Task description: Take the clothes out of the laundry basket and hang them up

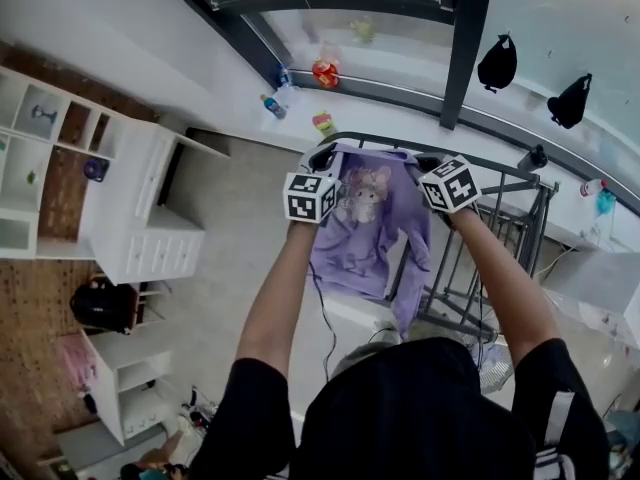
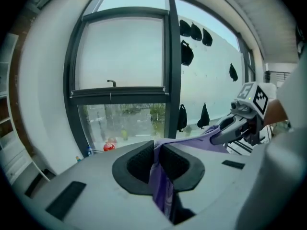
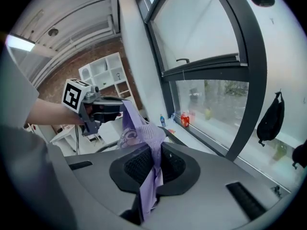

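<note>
A purple garment point(image 1: 365, 223) with a cartoon print hangs spread between my two grippers over the top rail of a dark metal drying rack point(image 1: 500, 183). My left gripper point(image 1: 322, 158) is shut on the garment's left upper edge; its own view shows purple cloth point(image 2: 160, 183) pinched between the pads. At the garment's right upper edge my right gripper point(image 1: 432, 165) is shut too, with cloth point(image 3: 151, 178) squeezed between its pads. Each gripper shows in the other's view: the right gripper point(image 2: 240, 126), the left gripper point(image 3: 103, 110). No laundry basket is in view.
A large dark-framed window point(image 1: 465, 48) and its sill with small bottles point(image 1: 272, 105) lie just beyond the rack. White shelving and drawers point(image 1: 140, 218) stand at the left. Black items point(image 1: 497, 63) hang outside the glass.
</note>
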`<control>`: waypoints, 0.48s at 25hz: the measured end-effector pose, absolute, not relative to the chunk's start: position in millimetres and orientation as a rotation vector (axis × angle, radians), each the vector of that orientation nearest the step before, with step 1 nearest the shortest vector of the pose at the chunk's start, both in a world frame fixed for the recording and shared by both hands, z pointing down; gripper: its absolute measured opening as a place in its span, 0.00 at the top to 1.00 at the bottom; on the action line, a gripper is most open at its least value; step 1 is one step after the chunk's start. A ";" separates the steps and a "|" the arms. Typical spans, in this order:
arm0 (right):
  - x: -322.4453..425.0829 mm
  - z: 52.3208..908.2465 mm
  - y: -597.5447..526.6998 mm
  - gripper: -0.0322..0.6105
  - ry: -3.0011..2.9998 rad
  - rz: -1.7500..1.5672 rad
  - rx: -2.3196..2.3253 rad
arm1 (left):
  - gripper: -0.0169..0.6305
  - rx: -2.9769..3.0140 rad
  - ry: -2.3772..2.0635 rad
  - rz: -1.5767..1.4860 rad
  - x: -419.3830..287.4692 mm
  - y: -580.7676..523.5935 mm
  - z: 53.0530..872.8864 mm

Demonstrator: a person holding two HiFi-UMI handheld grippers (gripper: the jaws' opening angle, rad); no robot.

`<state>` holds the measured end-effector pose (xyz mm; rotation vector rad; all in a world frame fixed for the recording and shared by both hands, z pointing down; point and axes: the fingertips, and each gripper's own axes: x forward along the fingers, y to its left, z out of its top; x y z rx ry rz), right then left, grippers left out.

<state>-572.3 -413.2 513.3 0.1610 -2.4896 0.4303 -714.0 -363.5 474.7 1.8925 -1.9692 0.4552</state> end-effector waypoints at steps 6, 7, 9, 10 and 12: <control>-584.9 566.8 -439.0 0.93 -2.412 0.462 0.242 | 0.92 1.789 -1.913 0.529 -728.2 -387.3 536.5; -585.4 573.3 -442.0 0.92 -2.398 0.450 0.252 | 0.89 1.777 -1.891 0.564 -728.4 -390.0 547.3; -586.2 581.3 -448.1 0.89 -2.389 0.450 0.284 | 0.75 1.769 -1.842 0.625 -726.0 -393.9 566.7; -587.2 582.8 -450.8 0.86 -2.391 0.467 0.301 | 0.72 1.771 -1.823 0.647 -724.1 -394.7 573.9; -590.0 583.4 -456.1 0.77 -2.388 0.487 0.324 | 0.69 1.768 -1.804 0.687 -722.1 -394.3 583.8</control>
